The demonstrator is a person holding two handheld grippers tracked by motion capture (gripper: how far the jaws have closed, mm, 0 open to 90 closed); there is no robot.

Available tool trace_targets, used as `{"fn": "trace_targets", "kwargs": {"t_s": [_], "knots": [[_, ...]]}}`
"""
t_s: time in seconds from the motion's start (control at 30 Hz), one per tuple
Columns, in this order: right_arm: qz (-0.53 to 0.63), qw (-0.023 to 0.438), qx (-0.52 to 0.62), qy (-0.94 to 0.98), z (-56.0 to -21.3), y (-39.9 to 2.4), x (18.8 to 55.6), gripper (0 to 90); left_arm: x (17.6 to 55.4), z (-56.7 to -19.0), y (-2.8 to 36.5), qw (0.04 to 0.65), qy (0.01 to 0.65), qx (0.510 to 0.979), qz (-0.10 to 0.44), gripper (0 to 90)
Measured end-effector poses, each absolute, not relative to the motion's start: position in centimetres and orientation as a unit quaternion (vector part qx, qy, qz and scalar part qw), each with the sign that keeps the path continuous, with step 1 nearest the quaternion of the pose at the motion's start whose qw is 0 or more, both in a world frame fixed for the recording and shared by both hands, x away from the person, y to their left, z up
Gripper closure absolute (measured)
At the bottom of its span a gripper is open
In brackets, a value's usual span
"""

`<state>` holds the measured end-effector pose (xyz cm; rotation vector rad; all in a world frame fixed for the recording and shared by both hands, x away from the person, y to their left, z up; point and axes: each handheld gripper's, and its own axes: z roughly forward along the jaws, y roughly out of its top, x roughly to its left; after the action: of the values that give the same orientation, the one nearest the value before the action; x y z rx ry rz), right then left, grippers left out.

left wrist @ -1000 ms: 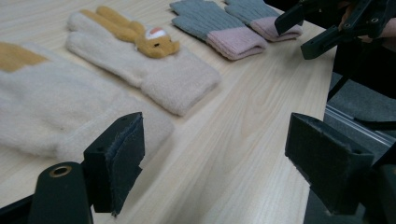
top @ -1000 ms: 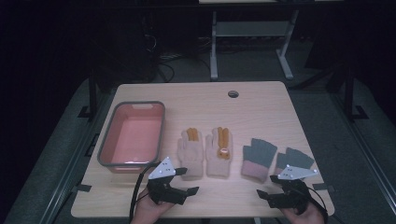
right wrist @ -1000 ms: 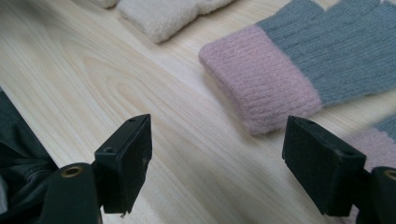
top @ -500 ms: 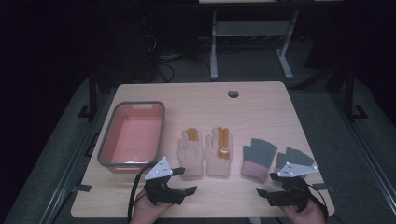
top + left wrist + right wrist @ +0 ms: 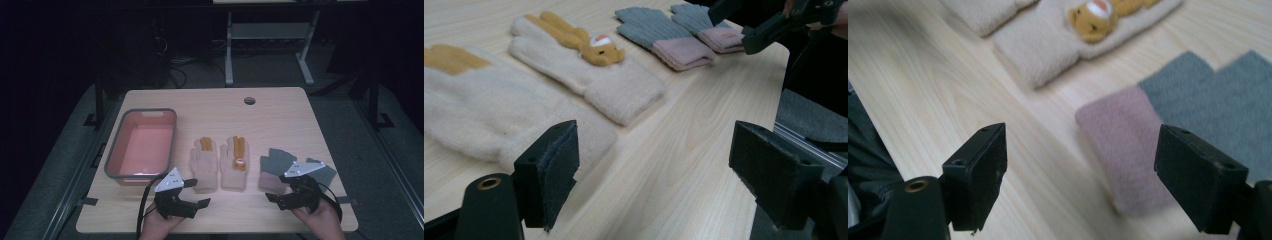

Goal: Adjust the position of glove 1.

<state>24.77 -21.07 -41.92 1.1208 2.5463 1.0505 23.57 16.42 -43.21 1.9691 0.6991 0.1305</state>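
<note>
- High view: we see four gloves in a row near the table's (image 5: pixel 280 107) front edge, beside a pink basin (image 5: pixel 142 145) at the left. Two are cream gloves, the left one (image 5: pixel 203 162) plain-backed, the right one (image 5: pixel 235 161) bearing a small animal figure; two are grey gloves with pink cuffs (image 5: pixel 274 167). The left gripper (image 5: pixel 194 194) sits low before the cream pair, the right gripper (image 5: pixel 278 189) before the grey pair; each is held in a hand at the front edge
- Left gripper view: we find the jaws set wide apart and empty, the nearest cream glove's cuff (image 5: pixel 499 120) just beyond the left jaw
- Right gripper view: again the jaws gape wide, holding nothing, above a pink cuff (image 5: pixel 1128 145) lying flat on the wood
</note>
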Motion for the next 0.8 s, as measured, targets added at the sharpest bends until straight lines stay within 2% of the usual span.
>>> {"fn": "trace_targets", "kwargs": {"t_s": [0.8], "knots": [[0.318,0.065,0.326,0.888,-38.4,-17.4,29.0,19.0,23.4,-43.1,16.3,0.501,0.281,0.816,0.062,20.1]]}}
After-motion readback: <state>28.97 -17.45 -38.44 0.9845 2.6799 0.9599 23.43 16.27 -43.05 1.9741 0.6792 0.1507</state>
